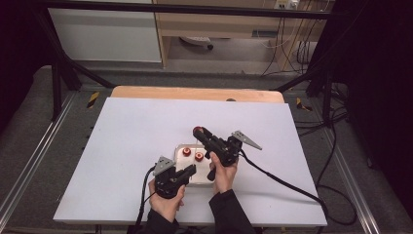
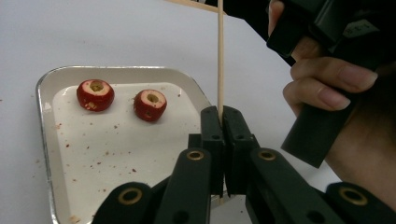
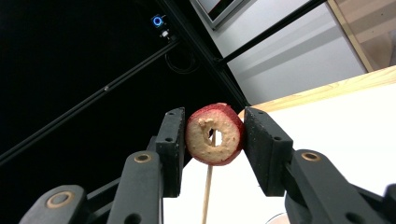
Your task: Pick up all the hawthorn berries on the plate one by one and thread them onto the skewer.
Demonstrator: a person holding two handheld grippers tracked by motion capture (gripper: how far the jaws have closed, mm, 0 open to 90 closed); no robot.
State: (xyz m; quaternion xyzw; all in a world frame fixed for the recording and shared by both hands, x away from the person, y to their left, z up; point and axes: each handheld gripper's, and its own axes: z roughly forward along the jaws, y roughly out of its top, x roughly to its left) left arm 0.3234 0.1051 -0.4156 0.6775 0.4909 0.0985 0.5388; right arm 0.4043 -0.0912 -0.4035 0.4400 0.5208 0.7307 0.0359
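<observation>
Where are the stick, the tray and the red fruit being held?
stick [image 2: 220, 56], left gripper view, on its bare shaft.
tray [image 2: 44, 121], left gripper view, on its left rim.
held fruit [image 3: 229, 135], right gripper view, on its cut face.

I had both forearms coming in from the near edge of the table, close together, sleeves dark. My left hand [image 1: 167, 200] gripped the handle of the left gripper [image 1: 189, 170] from below, with the tool pointing forward and a little to the right, its grey plate on top. Its jaws stood pressed together, clamped on a thin wooden skewer [image 2: 220, 60] that rose upright between them. My right hand [image 1: 223, 171] held the right gripper [image 1: 198, 131] higher, angled forward and to the left. Its jaws stood part-way apart, their pads pressed on both sides of a cored red fruit [image 3: 215, 134].
</observation>
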